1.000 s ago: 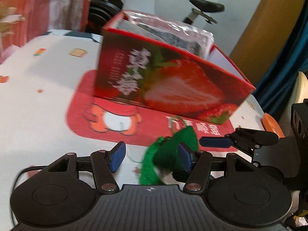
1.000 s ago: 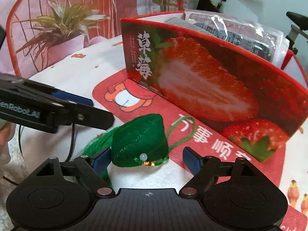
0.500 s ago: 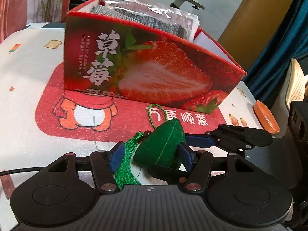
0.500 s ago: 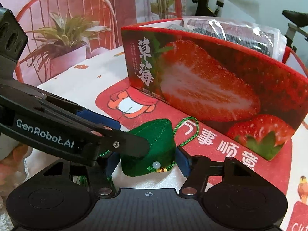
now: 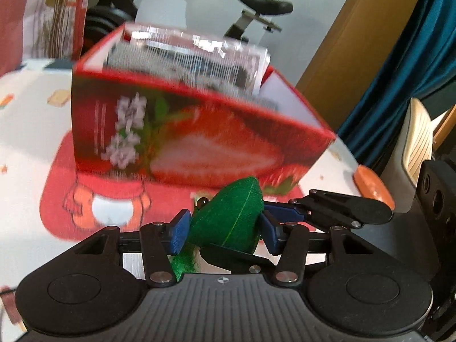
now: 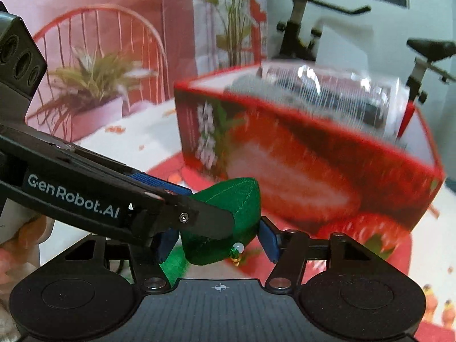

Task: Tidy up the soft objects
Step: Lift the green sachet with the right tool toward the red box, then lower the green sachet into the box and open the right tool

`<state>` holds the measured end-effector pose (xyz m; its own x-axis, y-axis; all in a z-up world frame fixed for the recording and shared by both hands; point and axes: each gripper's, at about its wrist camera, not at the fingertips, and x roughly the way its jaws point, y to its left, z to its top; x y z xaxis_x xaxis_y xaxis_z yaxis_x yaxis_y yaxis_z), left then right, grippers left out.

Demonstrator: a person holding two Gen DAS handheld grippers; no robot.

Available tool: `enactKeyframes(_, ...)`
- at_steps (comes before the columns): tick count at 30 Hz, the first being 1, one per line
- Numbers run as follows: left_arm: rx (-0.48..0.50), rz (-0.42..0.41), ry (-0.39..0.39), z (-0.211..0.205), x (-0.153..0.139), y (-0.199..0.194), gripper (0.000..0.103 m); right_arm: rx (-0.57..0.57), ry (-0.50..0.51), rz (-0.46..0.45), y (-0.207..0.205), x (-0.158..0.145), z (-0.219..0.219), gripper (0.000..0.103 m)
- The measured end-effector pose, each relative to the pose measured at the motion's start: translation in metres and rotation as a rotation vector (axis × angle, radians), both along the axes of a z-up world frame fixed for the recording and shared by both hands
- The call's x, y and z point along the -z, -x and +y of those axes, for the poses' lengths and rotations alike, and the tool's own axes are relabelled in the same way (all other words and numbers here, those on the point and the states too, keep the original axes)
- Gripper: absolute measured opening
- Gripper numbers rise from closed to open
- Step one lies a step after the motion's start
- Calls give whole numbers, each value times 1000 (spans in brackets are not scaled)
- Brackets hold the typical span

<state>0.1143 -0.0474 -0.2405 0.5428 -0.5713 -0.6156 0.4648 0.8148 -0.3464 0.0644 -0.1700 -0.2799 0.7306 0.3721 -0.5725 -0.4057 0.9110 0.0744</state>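
The left tongs (image 5: 225, 229) are closed in on a green stuffed pouch (image 5: 230, 216). Their blue pads (image 5: 179, 230) press it from both sides. The right tongs (image 6: 219, 238) are pinched on the same green stuffed pouch (image 6: 233, 199), with a blue pad on each side of it too. So both tongs have hold of one soft thing, and they cross each other there.

In the left view, a finger of the right tongs reaches in from the right and touches the pouch. In the right view, a finger of the left tongs comes in from the left and lies across the front of the pouch.

The pouch is shaped like a little pyramid with a pointy top. A green tassel (image 5: 182, 265) hangs under it, near the tongs' base. A white bead (image 6: 238, 247) and a small gold bit sit at its lower edge in the right view.

The pouch is in front of a red strawberry box (image 5: 199, 142), near its lower front wall. I cannot tell if the pouch touches the bench (image 5: 25, 131) or is lifted off it.

The box stands on a red mat (image 5: 57, 199) with a cartoon animal on it. Packets in clear wrap (image 6: 327, 88) stick up out of the box. Both views are blurry.
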Motion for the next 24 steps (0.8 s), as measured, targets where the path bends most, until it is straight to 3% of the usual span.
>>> enactKeyframes(9, -14, -153, 71, 4, -72, -3, 55, 5, -27, -162, -5, -61, -10, 57)
enactKeyframes(17, 31, -349, 27, -20, -136, -23, 57, 3, 18, -358, -23, -133, -21, 58)
enactKeyframes(24, 45, -413, 76, -39, -158, -47, 58, 42, 82, -475, -46, -175, -34, 59)
